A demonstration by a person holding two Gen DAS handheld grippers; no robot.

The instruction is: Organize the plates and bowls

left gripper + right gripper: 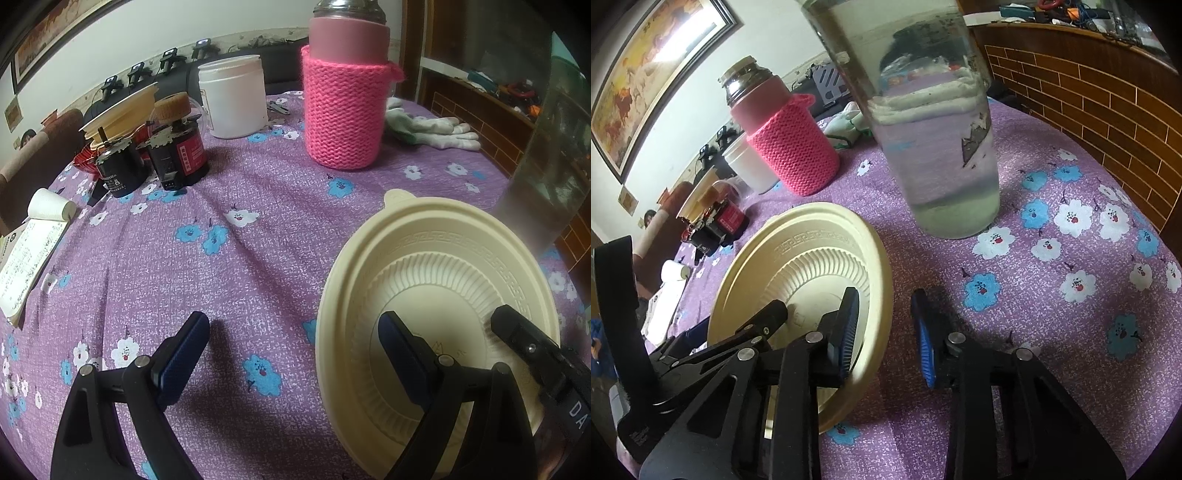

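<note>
Right gripper (pixel 884 328) jaws partly open astride the near rim of a cream plate (pixel 812 240), pads not visibly pressing, left gripper (pixel 291 354) wide open and empty, its right finger over the plate, plate round, flat, face up on purple floral tablecloth (pixel 221 266), glass jar (pixel 934 122) beyond.

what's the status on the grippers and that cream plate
Left gripper open, astride plate rim. Right gripper open, also astride rim. Cream plate on tablecloth. Glass jar close behind.

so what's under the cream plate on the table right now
The cream plate lies face down on the purple flowered tablecloth, its near edge tilted up in the right wrist view. Whatever sits beneath its middle is covered.
</note>
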